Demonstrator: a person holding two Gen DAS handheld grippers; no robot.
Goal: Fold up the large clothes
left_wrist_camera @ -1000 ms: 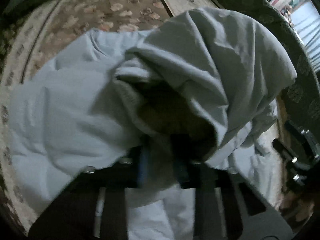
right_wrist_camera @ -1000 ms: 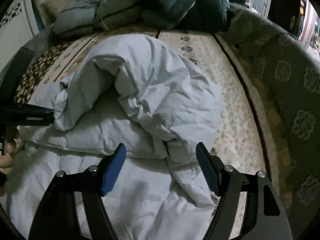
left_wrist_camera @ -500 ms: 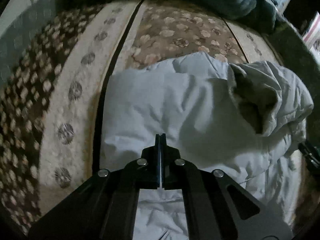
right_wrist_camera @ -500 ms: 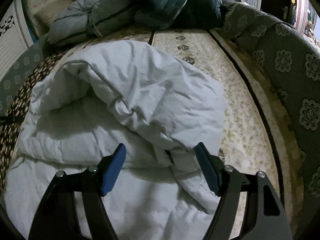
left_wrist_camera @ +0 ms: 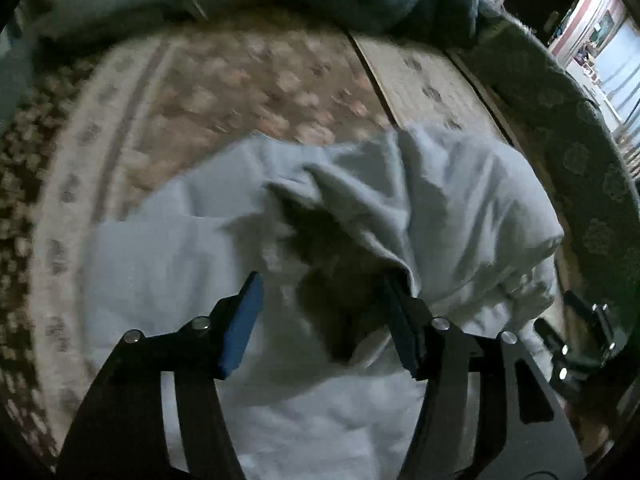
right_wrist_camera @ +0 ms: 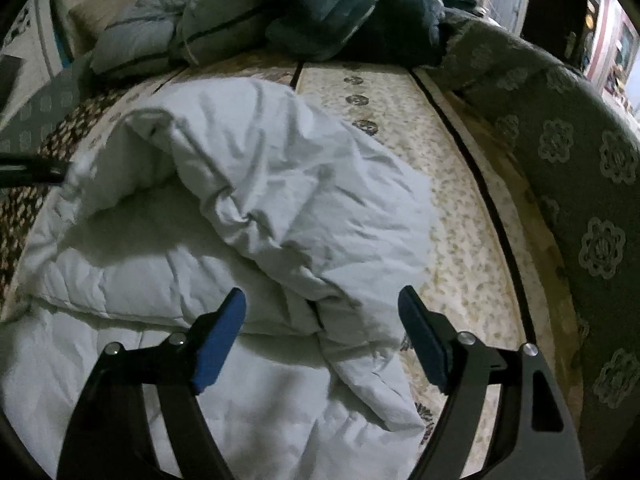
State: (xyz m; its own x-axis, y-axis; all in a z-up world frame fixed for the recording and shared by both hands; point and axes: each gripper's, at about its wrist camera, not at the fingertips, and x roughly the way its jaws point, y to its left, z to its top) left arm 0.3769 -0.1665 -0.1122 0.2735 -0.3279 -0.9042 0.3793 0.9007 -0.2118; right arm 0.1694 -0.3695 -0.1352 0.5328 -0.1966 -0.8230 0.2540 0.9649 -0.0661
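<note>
A large white padded garment (right_wrist_camera: 248, 208) lies partly folded on a patterned bed; it also shows in the left wrist view (left_wrist_camera: 440, 208). Its upper layer is folded over in a bulky roll. My left gripper (left_wrist_camera: 324, 320) is open and empty, its blue pads either side of a dark fold in the cloth. My right gripper (right_wrist_camera: 322, 332) is open and empty, just above the garment's near right edge. The left gripper's tip (right_wrist_camera: 32, 170) shows at the garment's far left edge in the right wrist view. The right gripper (left_wrist_camera: 576, 340) shows at the right edge of the left wrist view.
The bed cover (right_wrist_camera: 452, 200) has floral patterns and dark stripes. A pile of grey and dark green quilted bedding (right_wrist_camera: 280, 12) lies at the far end. A green patterned sofa back (right_wrist_camera: 580, 168) runs along the right side.
My left gripper held the garment a second ago, then was shut and empty, and now is open over the fold. The right gripper has stayed open and hardly moved.
</note>
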